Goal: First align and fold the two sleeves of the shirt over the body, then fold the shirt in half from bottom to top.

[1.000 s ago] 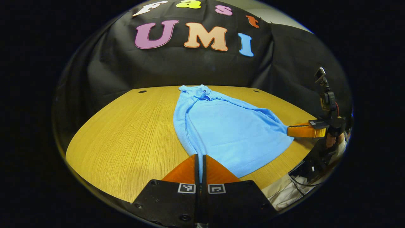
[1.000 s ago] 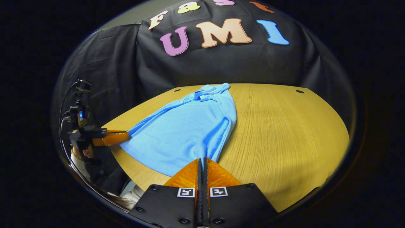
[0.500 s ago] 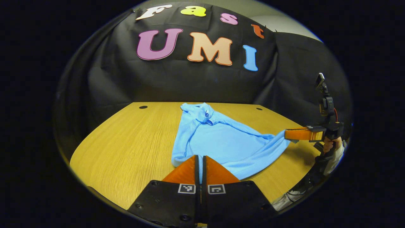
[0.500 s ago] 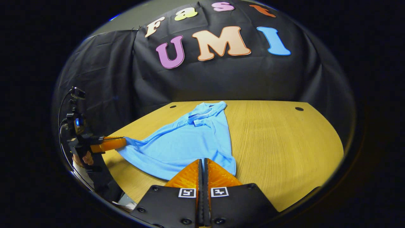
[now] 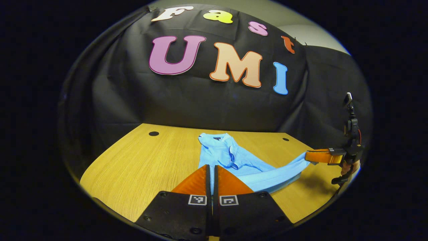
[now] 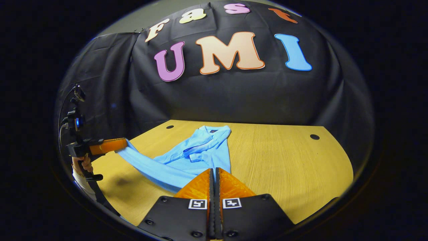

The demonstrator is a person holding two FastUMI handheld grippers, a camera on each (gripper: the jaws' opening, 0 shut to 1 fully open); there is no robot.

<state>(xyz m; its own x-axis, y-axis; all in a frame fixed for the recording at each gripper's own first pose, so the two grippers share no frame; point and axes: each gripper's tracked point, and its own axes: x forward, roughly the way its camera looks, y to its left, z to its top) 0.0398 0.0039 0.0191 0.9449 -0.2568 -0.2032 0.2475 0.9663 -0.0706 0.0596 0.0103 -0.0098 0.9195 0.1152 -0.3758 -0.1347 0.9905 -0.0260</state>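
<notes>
Carrying the shirt's [image 5: 244, 164] hem toward the desk's [image 5: 140, 160] far edge, both the left gripper [image 5: 211, 174] and right gripper [image 6: 214, 177] clamped on it, you look mid final fold, with only the laying down left.

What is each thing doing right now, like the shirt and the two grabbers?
shirt: sleeves folded in, bottom edge lifted off the table, collar end lying flat.
left gripper: shut on one bottom corner of the shirt.
right gripper: shut on the other bottom corner.
table: bare wood around the shirt.
</notes>
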